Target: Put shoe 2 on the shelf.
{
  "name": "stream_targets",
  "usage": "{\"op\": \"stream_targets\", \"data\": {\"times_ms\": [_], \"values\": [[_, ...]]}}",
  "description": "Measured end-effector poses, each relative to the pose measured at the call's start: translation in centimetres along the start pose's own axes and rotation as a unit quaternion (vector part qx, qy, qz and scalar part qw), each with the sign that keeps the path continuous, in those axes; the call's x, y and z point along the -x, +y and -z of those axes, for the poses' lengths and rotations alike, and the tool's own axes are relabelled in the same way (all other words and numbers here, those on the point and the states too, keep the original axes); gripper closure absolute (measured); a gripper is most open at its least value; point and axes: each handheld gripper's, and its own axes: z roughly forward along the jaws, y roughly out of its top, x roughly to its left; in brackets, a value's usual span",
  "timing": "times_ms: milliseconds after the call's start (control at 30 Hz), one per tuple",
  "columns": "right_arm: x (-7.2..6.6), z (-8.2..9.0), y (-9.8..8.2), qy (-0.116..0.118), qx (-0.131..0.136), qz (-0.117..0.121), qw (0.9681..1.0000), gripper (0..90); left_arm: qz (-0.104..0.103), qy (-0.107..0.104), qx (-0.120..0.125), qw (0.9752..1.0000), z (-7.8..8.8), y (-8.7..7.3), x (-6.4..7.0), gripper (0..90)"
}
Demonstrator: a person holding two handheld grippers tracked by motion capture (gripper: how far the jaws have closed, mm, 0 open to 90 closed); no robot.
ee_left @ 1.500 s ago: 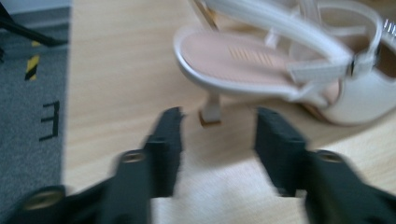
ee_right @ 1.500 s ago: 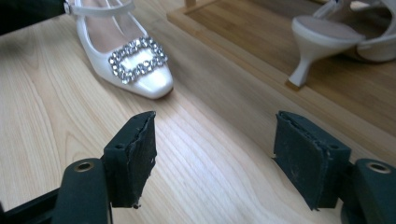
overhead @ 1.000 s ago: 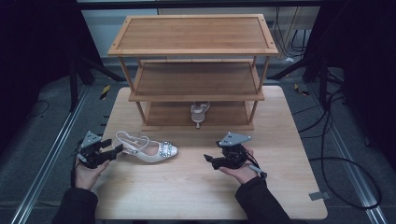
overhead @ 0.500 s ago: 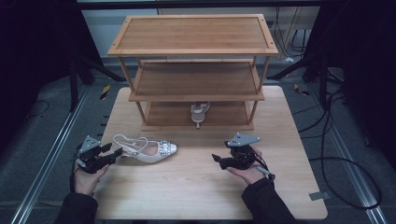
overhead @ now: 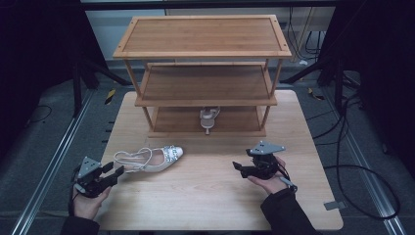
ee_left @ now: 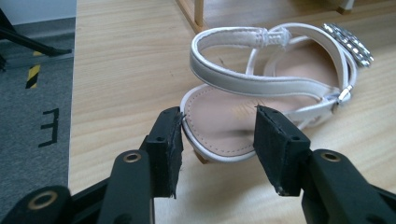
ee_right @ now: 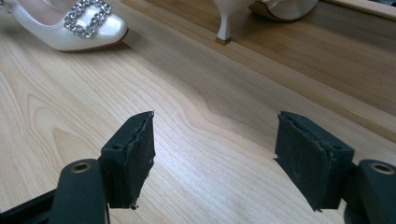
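A white slingback shoe (overhead: 149, 159) with a sparkly buckle lies on its side on the wooden table (overhead: 195, 205), left of centre. My left gripper (overhead: 116, 172) sits just behind its heel end. In the left gripper view the left gripper (ee_left: 219, 135) has just been closing; its jaws still stand apart, and the shoe (ee_left: 261, 86) has its heel end right at the tips, not pinched. My right gripper (overhead: 238, 166) rests in a hand at the right, open and holding nothing. In the right gripper view the right gripper (ee_right: 212, 144) faces the shoe's toe (ee_right: 88, 28).
A three-tier wooden rack (overhead: 205, 36) stands at the back of the table. A matching shoe (overhead: 209, 117) stands on its bottom shelf, and its thin heel (ee_right: 224, 23) is in the right gripper view. Grey floor with yellow-black tape (ee_left: 32, 77) lies left of the table.
My left gripper has drawn back toward the near edge and narrowed its jaws. My right hand has slid to the right. The shoe has stayed in place.
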Motion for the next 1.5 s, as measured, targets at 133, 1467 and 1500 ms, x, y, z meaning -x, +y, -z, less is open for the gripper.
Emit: {"op": "stream_targets", "data": {"times_ms": [133,1467,1500], "values": [[0.0,-0.1,0.0,0.000,-0.002,0.003,1.0000,28.7,-0.011,-0.011,0.004,0.9999,0.1,-0.2,-0.2,49.4],[0.5,0.6,-0.3,-0.007,0.001,-0.003,1.0000,28.8,-0.019,-0.027,-0.010,0.9994,0.8,-1.0,0.1,46.5],[0.5,0.6,-0.4,-0.007,0.000,-0.002,1.0000,28.8,-0.014,-0.029,-0.007,0.9995,1.1,-1.2,0.3,47.8]]}}
